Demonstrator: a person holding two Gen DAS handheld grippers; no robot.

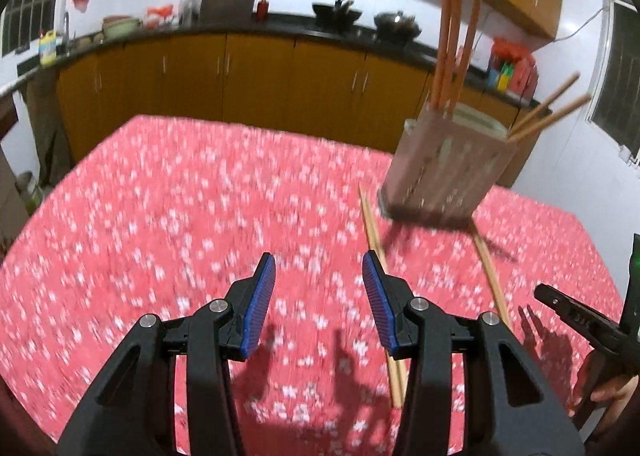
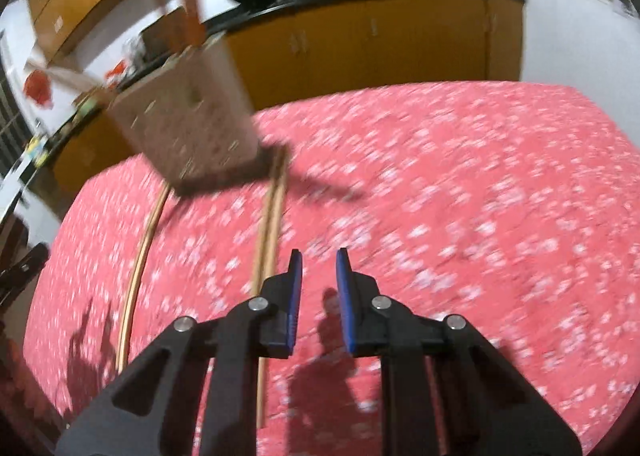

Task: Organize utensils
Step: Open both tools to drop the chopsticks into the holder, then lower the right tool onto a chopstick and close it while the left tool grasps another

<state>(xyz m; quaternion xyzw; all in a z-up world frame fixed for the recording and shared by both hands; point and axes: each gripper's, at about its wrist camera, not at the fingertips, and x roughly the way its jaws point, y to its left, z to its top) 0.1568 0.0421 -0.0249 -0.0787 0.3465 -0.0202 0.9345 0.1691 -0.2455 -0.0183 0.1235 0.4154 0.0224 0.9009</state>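
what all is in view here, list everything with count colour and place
utensil holder: one, greyish, far right part of the table
chopsticks in the holder: five seen, reddish brown and tan, three upright, two leaning out to the right
chopsticks on the table: two pairs seen, pale wood, lying loose in front of the holder
tablecloth: one, red with white flecks, covering the table
woks: two, dark, on the counter behind
cabinets: orange-brown, below and above the counter
left tool: one, black with blue pads, open and empty over the cloth
right tool: one, same colours, narrow gap, nothing between the pads
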